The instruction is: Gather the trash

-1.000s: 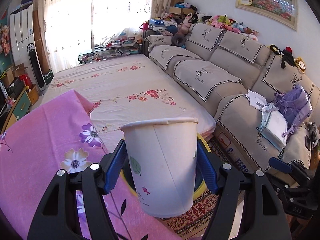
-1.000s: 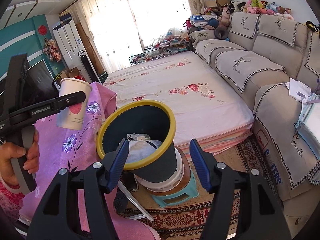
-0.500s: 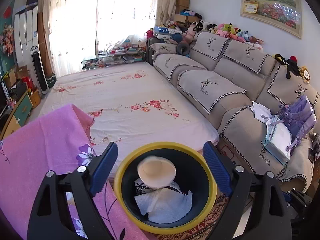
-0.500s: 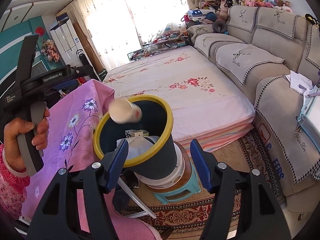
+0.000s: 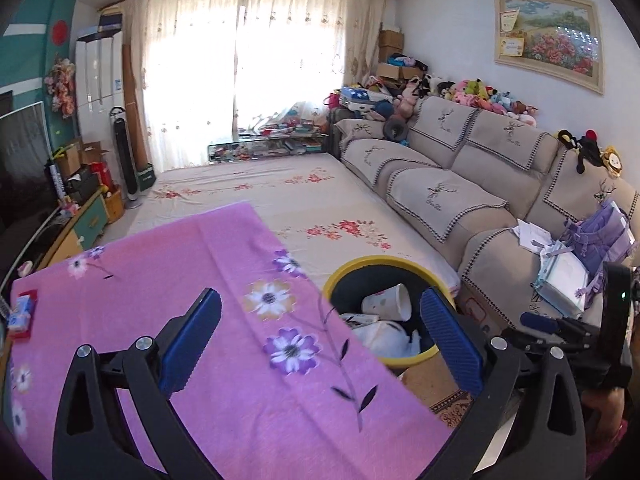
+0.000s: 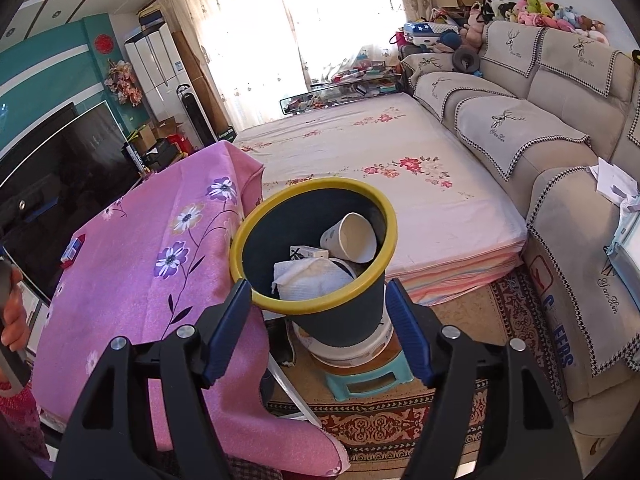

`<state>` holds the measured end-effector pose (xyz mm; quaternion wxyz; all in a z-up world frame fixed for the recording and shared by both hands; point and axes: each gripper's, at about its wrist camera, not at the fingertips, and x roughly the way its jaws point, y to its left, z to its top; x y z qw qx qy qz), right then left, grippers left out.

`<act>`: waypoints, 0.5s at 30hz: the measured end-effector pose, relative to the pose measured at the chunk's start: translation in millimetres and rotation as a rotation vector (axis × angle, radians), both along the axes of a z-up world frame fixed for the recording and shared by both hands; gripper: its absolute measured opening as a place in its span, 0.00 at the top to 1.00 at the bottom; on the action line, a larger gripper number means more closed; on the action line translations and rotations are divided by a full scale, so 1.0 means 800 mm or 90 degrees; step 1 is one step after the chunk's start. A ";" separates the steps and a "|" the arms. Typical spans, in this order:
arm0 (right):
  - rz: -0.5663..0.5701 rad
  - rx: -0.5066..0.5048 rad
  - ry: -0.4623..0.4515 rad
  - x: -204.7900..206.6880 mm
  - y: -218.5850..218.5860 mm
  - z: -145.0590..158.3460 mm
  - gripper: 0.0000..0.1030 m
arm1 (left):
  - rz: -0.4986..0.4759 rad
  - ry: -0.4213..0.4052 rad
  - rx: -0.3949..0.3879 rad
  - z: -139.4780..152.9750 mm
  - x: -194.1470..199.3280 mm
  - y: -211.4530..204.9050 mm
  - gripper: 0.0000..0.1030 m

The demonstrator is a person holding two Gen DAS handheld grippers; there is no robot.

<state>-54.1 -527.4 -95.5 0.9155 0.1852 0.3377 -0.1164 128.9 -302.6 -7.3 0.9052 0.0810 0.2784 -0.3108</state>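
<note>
A dark bin with a yellow rim (image 6: 240,248) stands on a stool beside the pink-cloth table; it also shows in the left wrist view (image 5: 400,262). A white paper cup (image 6: 352,238) lies on its side inside the bin on crumpled tissue (image 6: 308,276); the cup also shows in the left wrist view (image 5: 388,302). My left gripper (image 5: 320,340) is open and empty above the table's right edge, next to the bin. My right gripper (image 6: 320,328) is open and empty, its fingers on either side of the bin's near wall. A small red and blue packet (image 5: 22,314) lies on the table's far left.
The pink flowered tablecloth (image 5: 200,280) covers the table. A floral-sheeted mattress (image 5: 280,196) lies beyond. A beige sofa (image 5: 460,184) with papers and a purple bag runs along the right. A TV (image 6: 52,160) stands at the left. A patterned rug (image 6: 400,420) lies under the stool.
My left gripper opened over the bin and the paper cup fell in. The left gripper then drew back leftward over the table. My right gripper stayed by the bin.
</note>
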 end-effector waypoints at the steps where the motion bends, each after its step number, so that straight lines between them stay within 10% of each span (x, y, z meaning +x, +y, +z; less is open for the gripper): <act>1: 0.006 -0.002 -0.001 0.000 0.006 0.003 0.31 | 0.021 -0.003 0.005 -0.001 -0.008 0.025 0.05; 6: 0.032 -0.040 -0.011 -0.005 0.045 0.025 0.07 | 0.124 0.007 0.008 -0.015 -0.051 0.145 0.05; 15: 0.050 -0.135 -0.047 -0.036 0.103 0.072 0.07 | 0.304 0.012 0.023 -0.037 -0.124 0.308 0.05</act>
